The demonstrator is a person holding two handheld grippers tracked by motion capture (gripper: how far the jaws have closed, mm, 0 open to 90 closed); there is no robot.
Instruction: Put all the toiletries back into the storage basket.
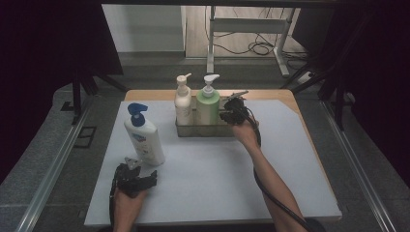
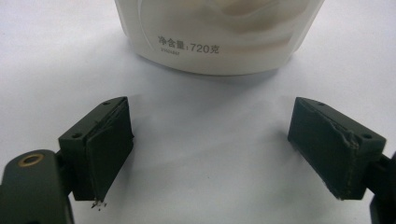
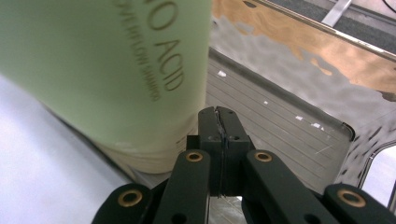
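A light green pump bottle and a cream pump bottle stand in a metal tray at the back of the white mat. My right gripper is at the tray's right end. In the right gripper view it is shut, pads pressed flat together with nothing seen between them, just right of the green bottle and over the tray floor. A white bottle with a blue pump stands at the left. My left gripper rests on the mat below it, open, facing the bottle's base.
The white mat covers a wooden table whose edge shows behind the tray. Dark curtains hang on both sides. A metal rail runs along the left, and desk legs with cables stand on the floor beyond the table.
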